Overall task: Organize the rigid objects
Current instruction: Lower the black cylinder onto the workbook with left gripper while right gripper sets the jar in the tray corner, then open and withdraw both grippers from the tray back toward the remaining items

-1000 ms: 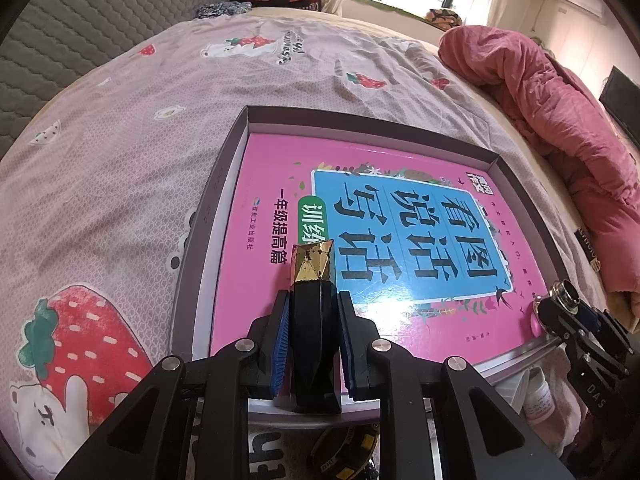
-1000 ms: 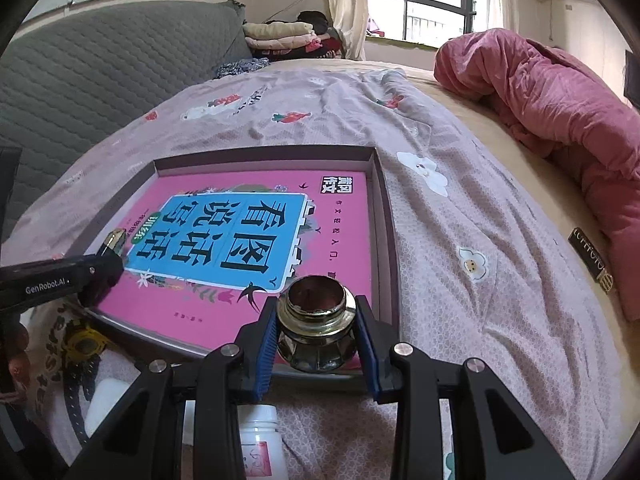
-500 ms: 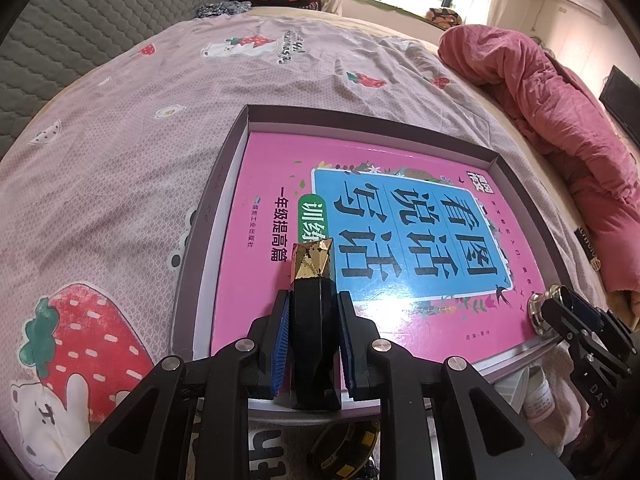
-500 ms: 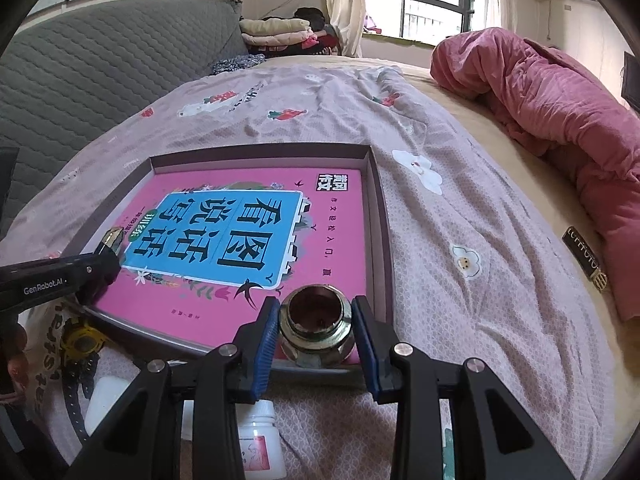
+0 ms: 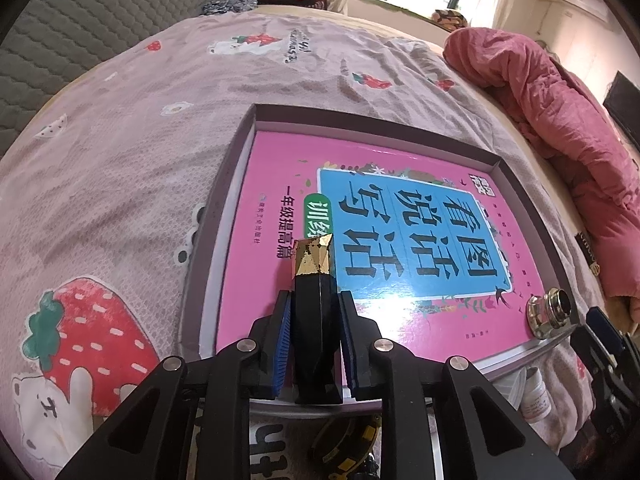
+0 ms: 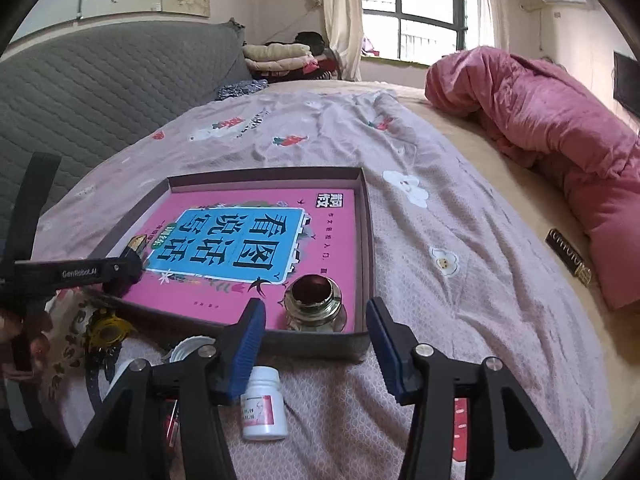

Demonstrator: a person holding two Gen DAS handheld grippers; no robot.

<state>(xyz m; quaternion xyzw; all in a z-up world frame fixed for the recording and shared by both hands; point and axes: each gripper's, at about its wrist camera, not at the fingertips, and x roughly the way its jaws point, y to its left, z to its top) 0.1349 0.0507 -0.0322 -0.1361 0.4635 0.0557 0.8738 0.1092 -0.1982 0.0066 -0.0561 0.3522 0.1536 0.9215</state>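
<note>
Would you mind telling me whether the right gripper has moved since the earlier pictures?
Yes: the right gripper backed toward the camera off the brass-and-glass jar, jaws opening, clear of the shallow box's near wall.

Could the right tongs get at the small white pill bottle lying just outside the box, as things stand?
Probably yes. The right tongs are opening with nothing between them, the metal cap already set down in the box. The white pill bottle stands right under them on the bedspread, uncovered.

left wrist: looking steeply down, close over the tray's (image 5: 224, 184) near-left corner | right wrist: looking down from its near-right corner, slightly farther back | both sharing the pink book (image 5: 400, 216) (and the bed beyond)
</note>
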